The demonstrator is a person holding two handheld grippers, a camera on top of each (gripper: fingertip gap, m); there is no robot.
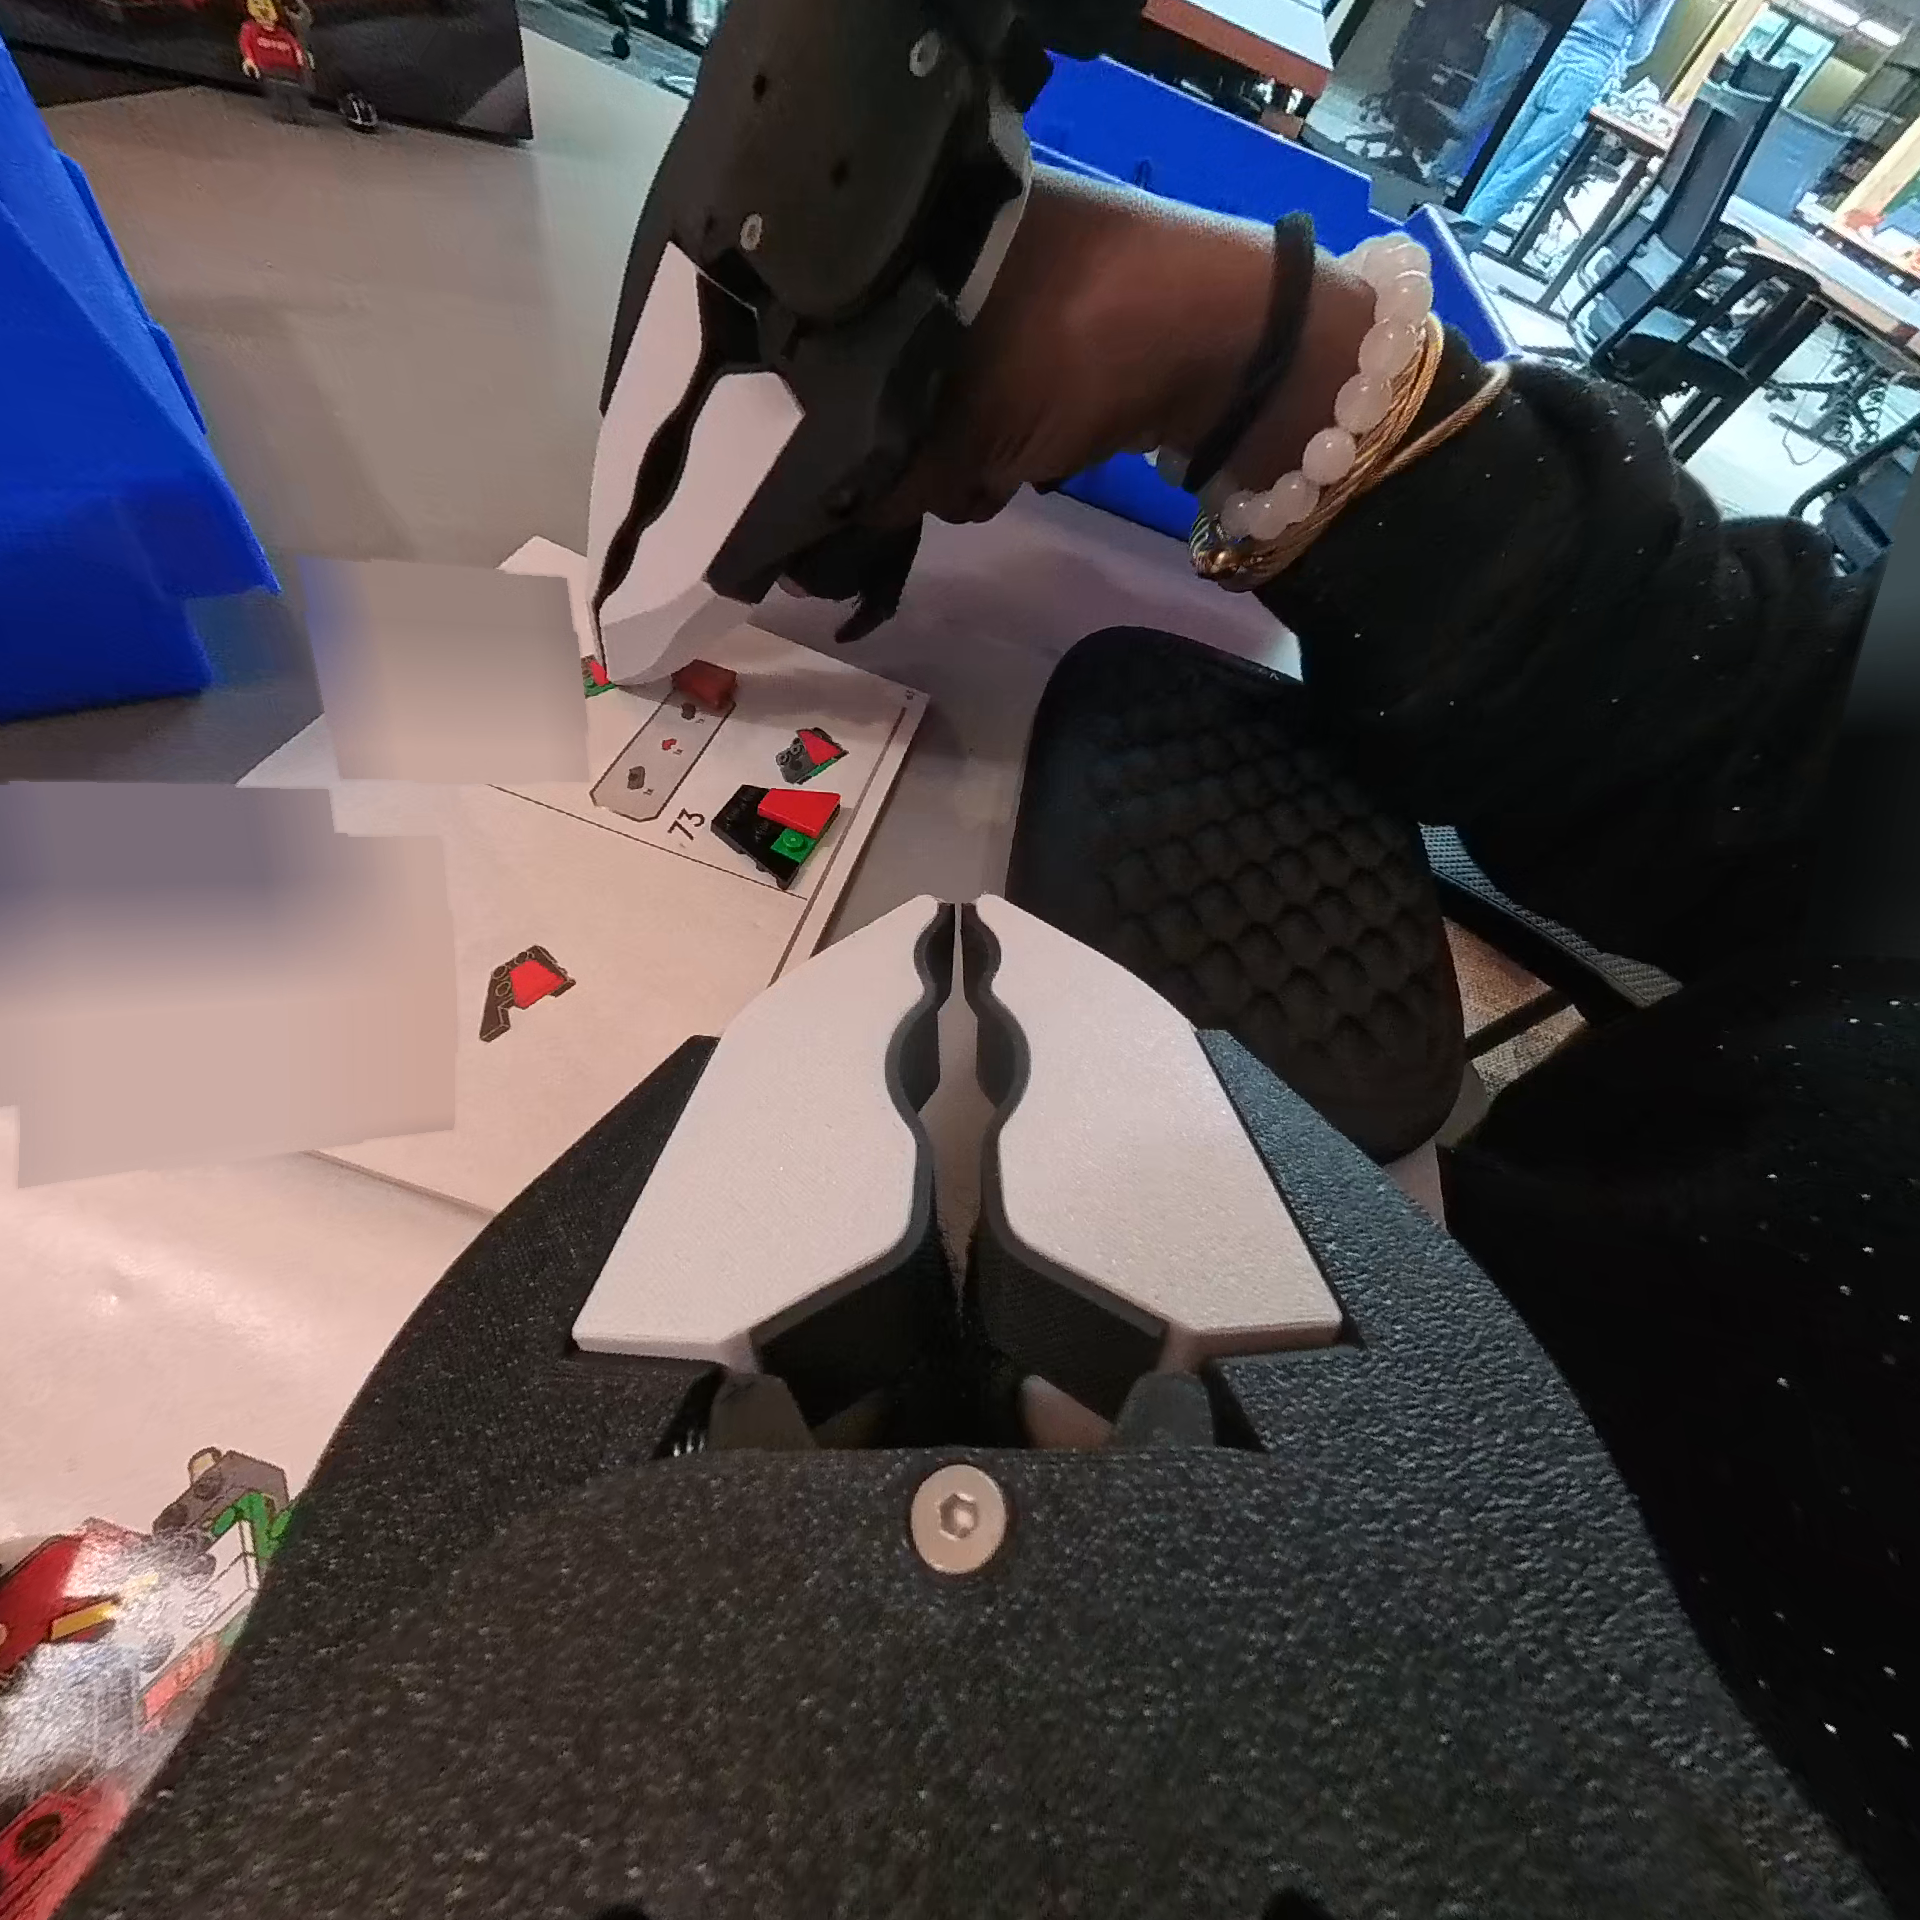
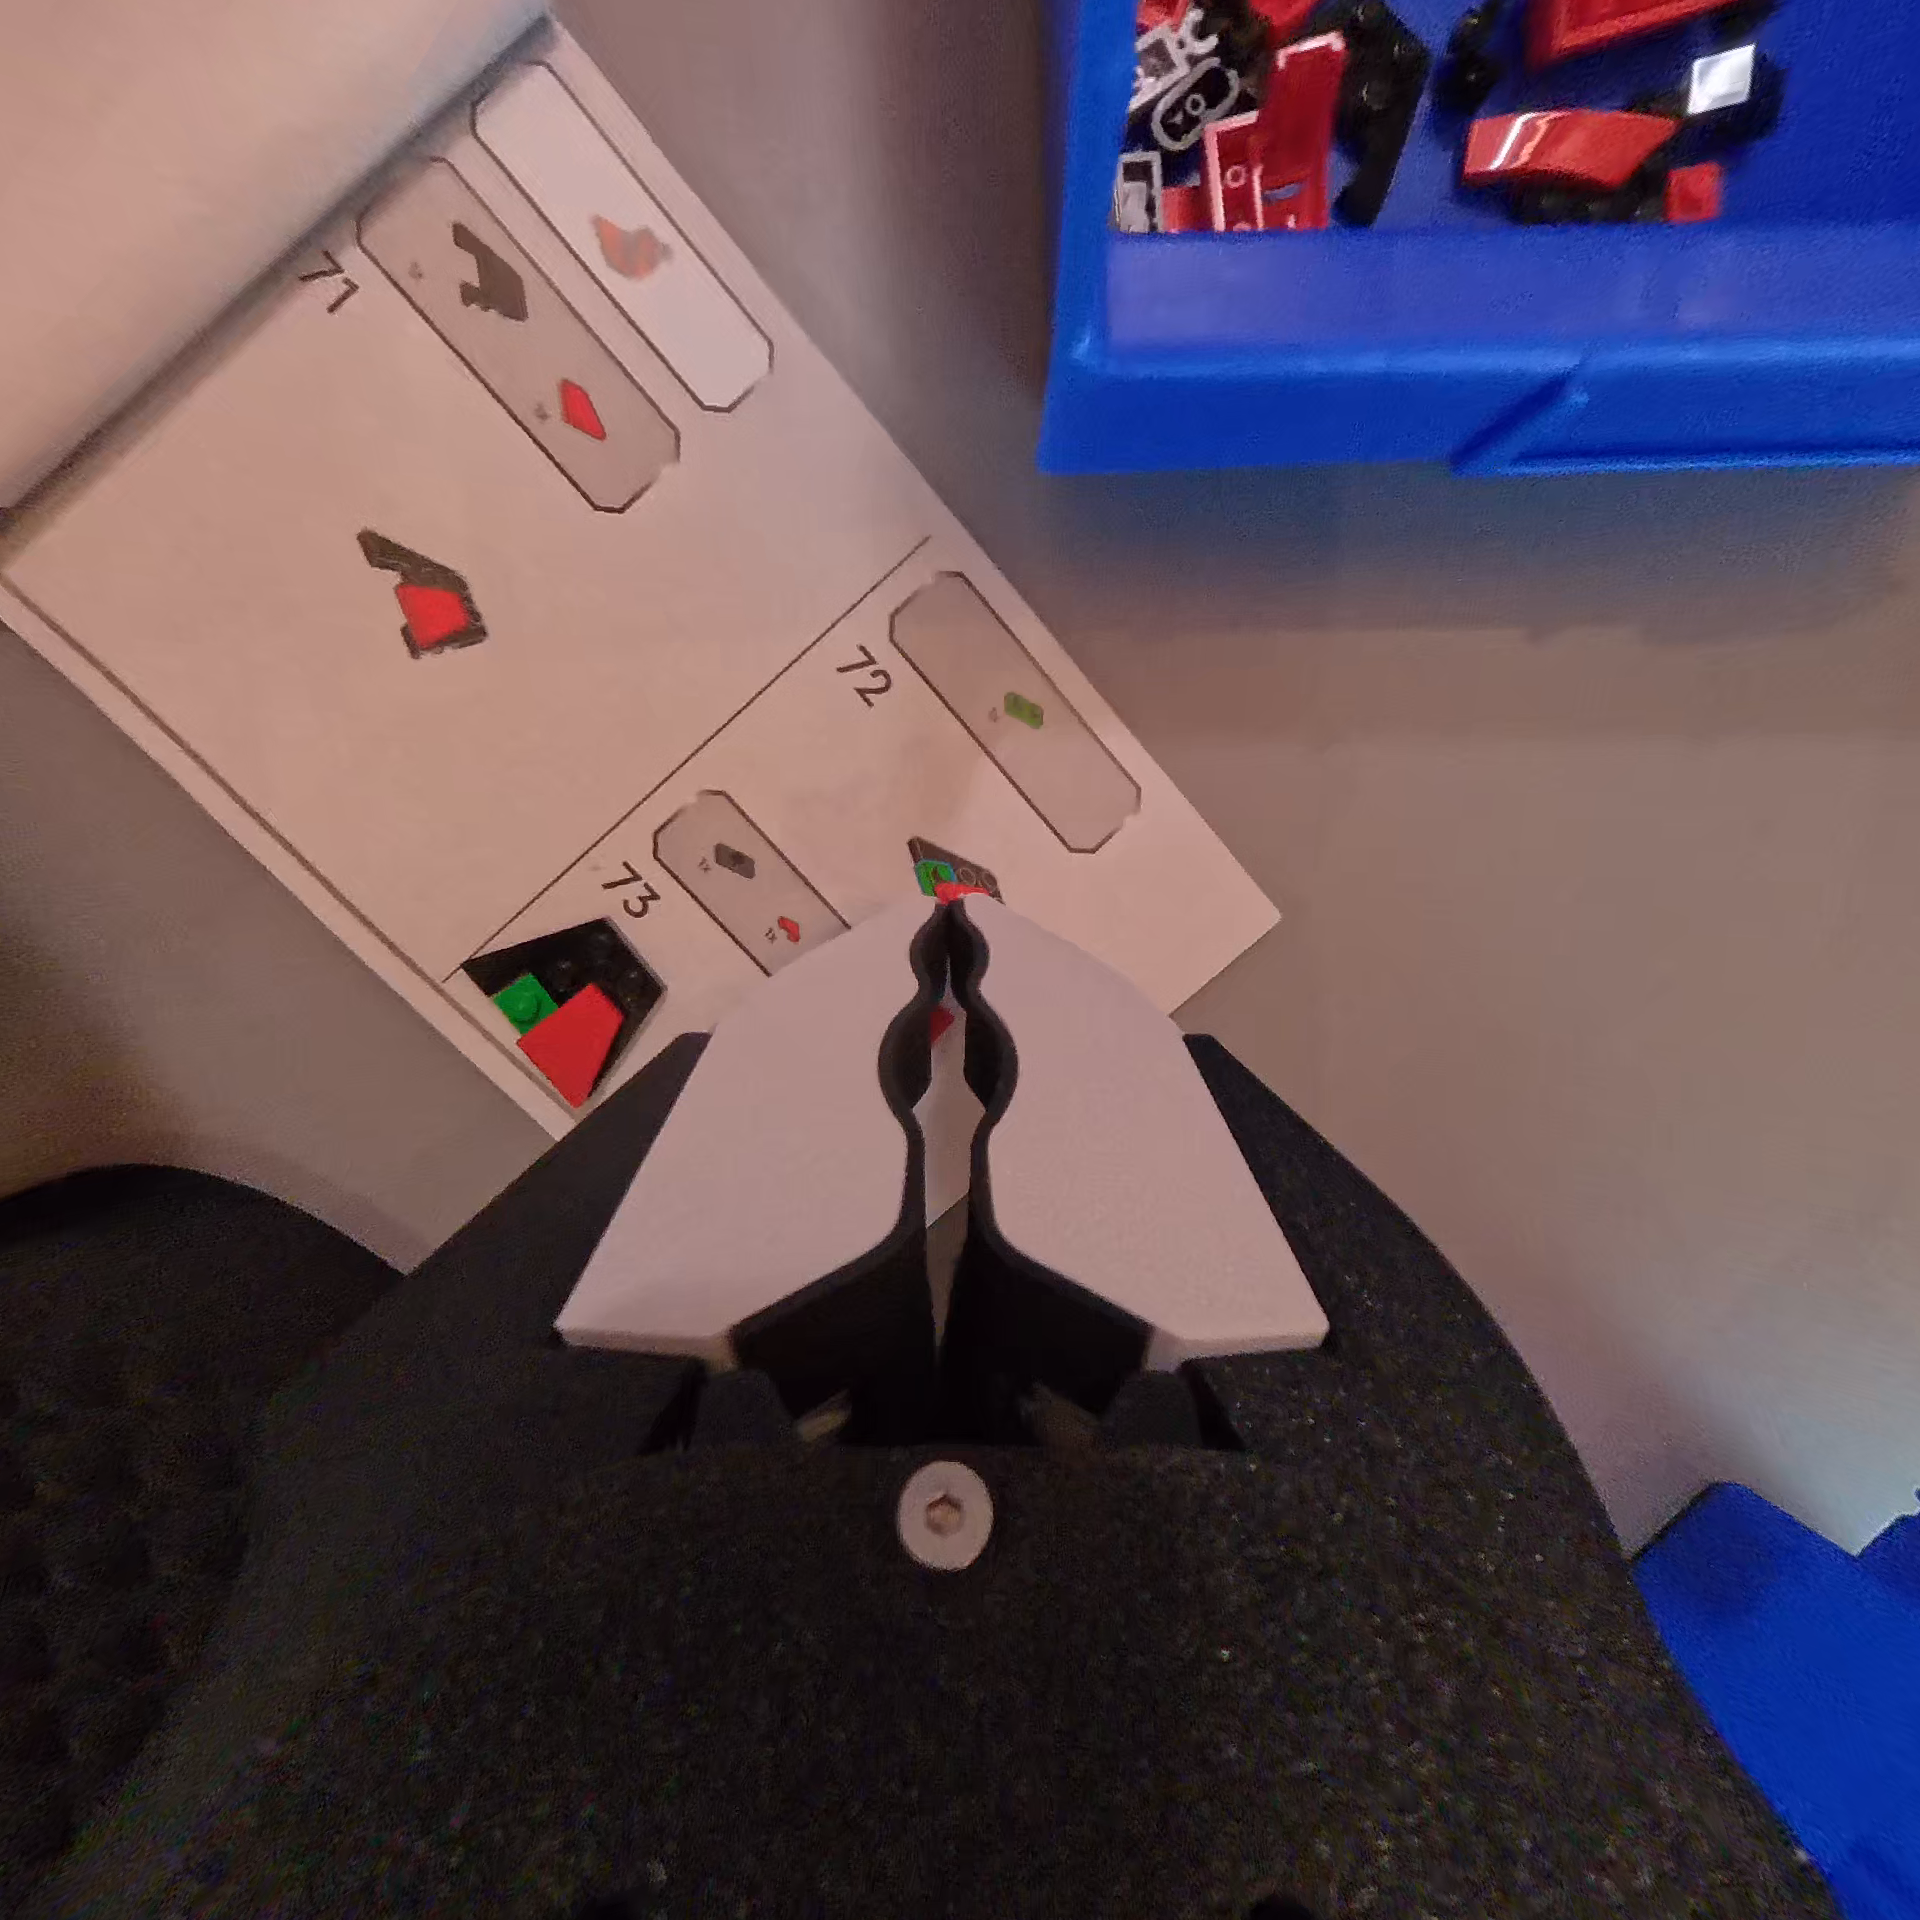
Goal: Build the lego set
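Note:
The open instruction booklet (image 1: 644, 935) lies on the grey table and also shows in the right wrist view (image 2: 343, 727). My right gripper (image 2: 951, 912) is shut, its tips down on the page at a small black, green and red piece (image 2: 951, 881). I cannot tell whether that piece is printed or real. From the left wrist view, the right gripper (image 1: 606, 665) stands steeply on the booklet. A loose dark red brick (image 1: 704, 681) lies just right of its tips. My left gripper (image 1: 958, 909) is shut and empty, held above the booklet's near corner.
A blue bin (image 2: 1455, 353) with several red and black pieces (image 2: 1288, 135) stands beyond the booklet. Another blue bin (image 1: 94, 468) is at the left. A black mesh chair (image 1: 1247, 883) is at the table edge. A person's braceleted hand (image 1: 1143, 364) holds the right gripper. The grippers' ends are close to 15 cm from one another.

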